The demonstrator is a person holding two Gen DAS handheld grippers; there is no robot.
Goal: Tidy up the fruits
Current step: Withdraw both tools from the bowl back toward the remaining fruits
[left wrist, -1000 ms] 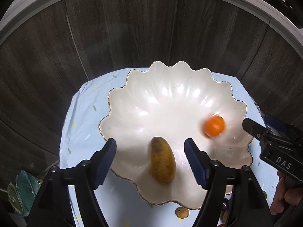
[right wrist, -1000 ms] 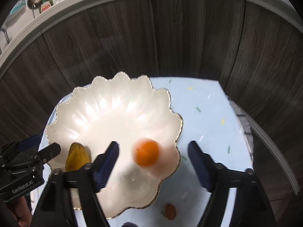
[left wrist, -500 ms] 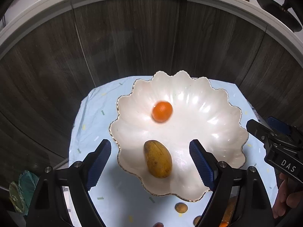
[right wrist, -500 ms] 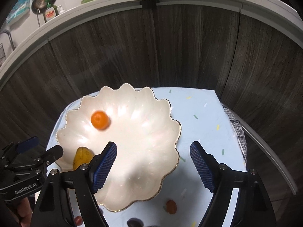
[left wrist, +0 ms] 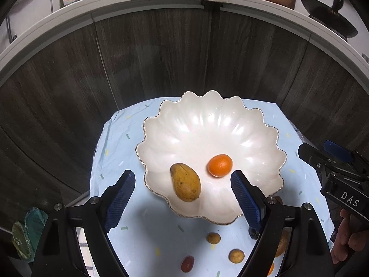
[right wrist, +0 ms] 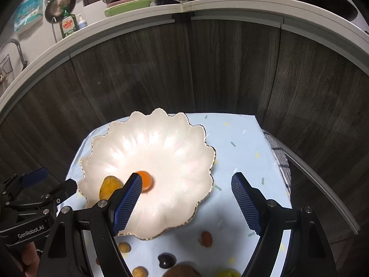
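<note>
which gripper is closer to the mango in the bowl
Left. The left gripper hovers open right over the mango, framing it between its fingers. The right gripper sits off to the mango's right, past the orange.

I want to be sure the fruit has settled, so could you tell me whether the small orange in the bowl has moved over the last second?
Yes. The orange rolled from the white bowl's right side to its far-left part, then back beside the mango.

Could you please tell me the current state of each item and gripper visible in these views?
Left hand-held gripper: open, holding nothing.
Right hand-held gripper: open, holding nothing.
Scalloped bowl: upright on the blue cloth.
Mango: lying in the bowl.
Orange fruit: in the bowl, apart from the mango.
Small fruits: loose on the cloth.
</note>
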